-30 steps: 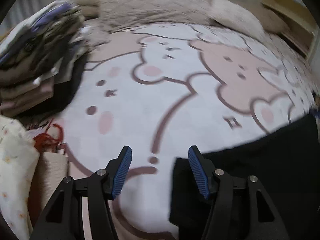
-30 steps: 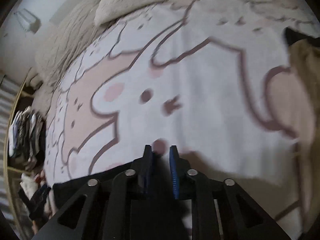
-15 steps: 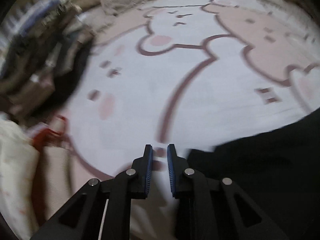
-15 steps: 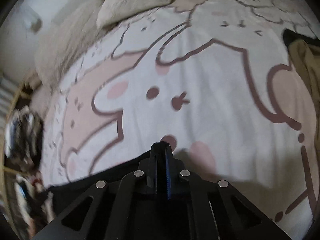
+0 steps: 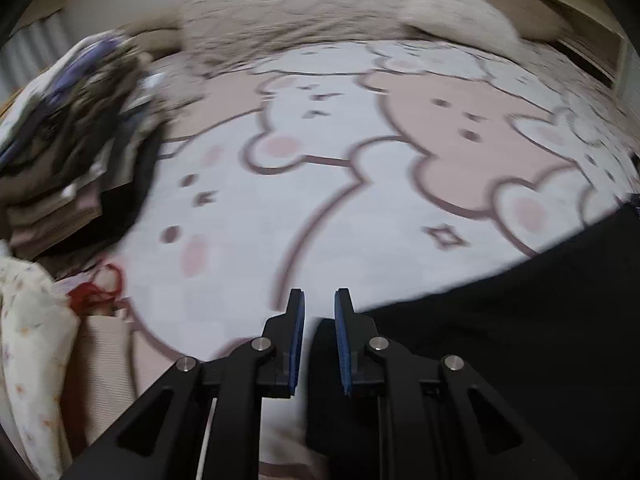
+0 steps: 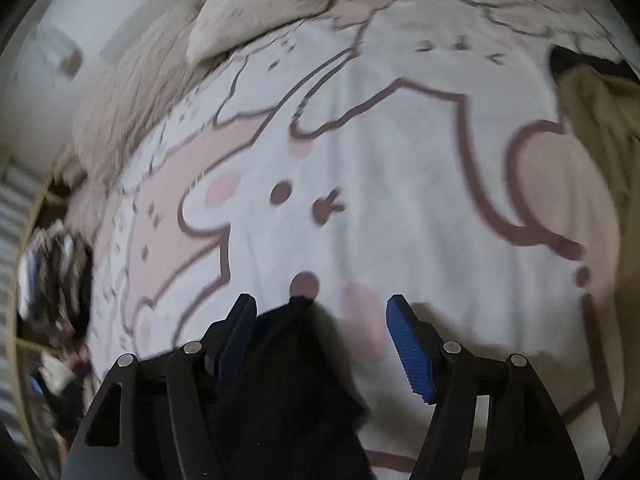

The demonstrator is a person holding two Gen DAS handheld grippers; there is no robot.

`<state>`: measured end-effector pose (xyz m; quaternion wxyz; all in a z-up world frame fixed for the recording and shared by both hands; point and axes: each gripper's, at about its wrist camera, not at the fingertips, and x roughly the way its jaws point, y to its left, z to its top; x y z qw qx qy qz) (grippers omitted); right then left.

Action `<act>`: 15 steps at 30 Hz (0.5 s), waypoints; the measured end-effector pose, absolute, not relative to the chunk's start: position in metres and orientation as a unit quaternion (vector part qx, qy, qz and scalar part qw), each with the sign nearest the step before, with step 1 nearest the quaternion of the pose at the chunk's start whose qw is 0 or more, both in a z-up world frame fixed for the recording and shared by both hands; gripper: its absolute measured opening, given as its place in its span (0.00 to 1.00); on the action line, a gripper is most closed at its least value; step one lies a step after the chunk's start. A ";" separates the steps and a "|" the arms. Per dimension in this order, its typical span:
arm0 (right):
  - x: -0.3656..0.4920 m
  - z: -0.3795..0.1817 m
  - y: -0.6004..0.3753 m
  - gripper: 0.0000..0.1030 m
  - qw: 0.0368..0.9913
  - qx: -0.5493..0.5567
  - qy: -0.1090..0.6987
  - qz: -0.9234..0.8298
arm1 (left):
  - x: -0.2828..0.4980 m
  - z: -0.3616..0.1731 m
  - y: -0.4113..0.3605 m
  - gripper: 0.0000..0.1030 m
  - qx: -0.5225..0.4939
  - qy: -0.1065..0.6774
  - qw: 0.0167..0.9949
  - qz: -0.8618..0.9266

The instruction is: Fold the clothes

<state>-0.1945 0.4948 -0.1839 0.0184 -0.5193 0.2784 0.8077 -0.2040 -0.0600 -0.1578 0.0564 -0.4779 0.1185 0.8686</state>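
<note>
Bedspread [image 5: 320,200] bare beyond black garment [image 5: 520,340] edge, clothes stack [image 5: 76,140] leftward.

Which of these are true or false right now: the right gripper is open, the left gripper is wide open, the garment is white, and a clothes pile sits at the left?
1. The right gripper is open. True.
2. The left gripper is wide open. False: its fingers are nearly together, a narrow gap showing.
3. The garment is white. False: it is black.
4. A clothes pile sits left on the bedspread. True.
</note>
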 end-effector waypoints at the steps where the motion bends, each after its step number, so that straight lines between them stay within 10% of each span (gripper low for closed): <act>1: -0.198 -0.190 0.490 0.41 0.015 -0.528 0.277 0.802 | -0.204 -0.164 -0.053 0.15 -0.484 0.129 0.059 0.863; 5: -0.208 -0.203 0.480 0.07 0.011 -0.541 0.270 0.796 | -0.207 -0.201 -0.037 0.15 -0.522 0.172 0.038 0.834; 11: -0.186 -0.196 0.543 0.06 0.115 -0.482 0.291 0.818 | -0.204 -0.212 -0.033 0.15 -0.511 0.199 0.023 0.836; 13: -0.172 -0.195 0.560 0.18 0.095 -0.478 0.342 0.803 | -0.203 -0.205 -0.036 0.15 -0.506 0.192 0.021 0.841; 15: -0.152 -0.182 0.560 0.68 0.067 -0.479 0.338 0.807 | -0.199 -0.195 -0.036 0.15 -0.494 0.187 0.018 0.849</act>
